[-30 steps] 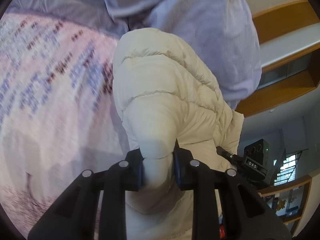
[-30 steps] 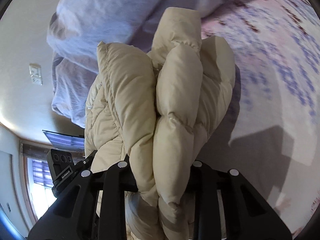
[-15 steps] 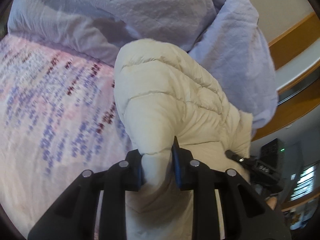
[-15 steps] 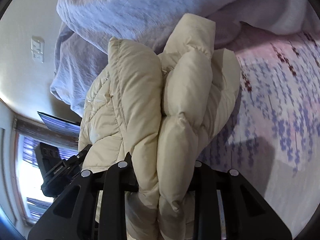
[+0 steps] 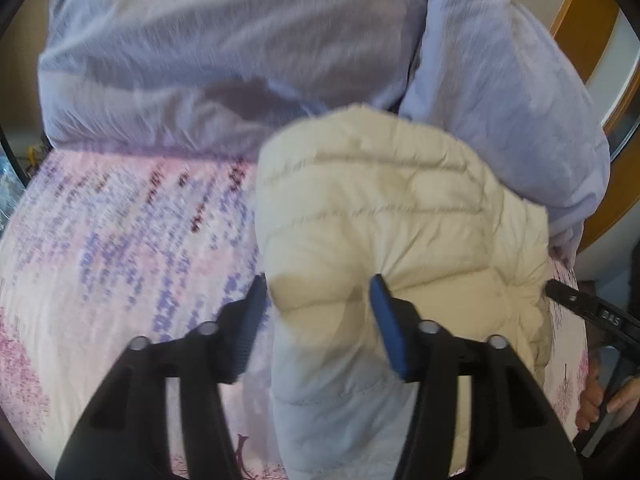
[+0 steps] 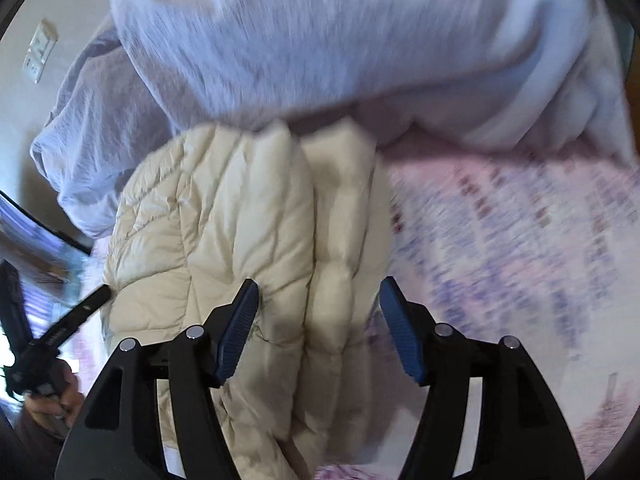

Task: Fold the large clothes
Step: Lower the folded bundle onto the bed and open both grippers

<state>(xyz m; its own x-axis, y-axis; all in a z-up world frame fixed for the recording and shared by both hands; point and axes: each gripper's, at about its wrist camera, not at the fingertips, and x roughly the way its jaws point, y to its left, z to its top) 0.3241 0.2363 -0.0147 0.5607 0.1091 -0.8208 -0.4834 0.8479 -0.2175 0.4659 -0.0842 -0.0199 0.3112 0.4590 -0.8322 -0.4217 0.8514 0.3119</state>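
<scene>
A cream quilted puffer jacket [image 5: 384,208] lies folded in a bundle on the pink and purple patterned bed sheet [image 5: 120,232]. My left gripper [image 5: 318,292] is open, its jaws standing apart on either side of one end of the jacket. In the right wrist view the jacket [image 6: 248,216] lies between the spread jaws of my right gripper [image 6: 318,292], which is also open. Both views are blurred by motion. Each view shows the other gripper at its edge, the right one [image 5: 592,312] and the left one [image 6: 60,328].
A crumpled lavender duvet [image 5: 240,48] is heaped just behind the jacket, also in the right wrist view [image 6: 340,40]. A wooden frame [image 5: 580,12] is at the far right. A wall socket [image 6: 38,56] is at the left of the right wrist view.
Both grippers have opened and let go of the jacket. The jacket has come down from hanging in the air and now lies on the bed sheet.
</scene>
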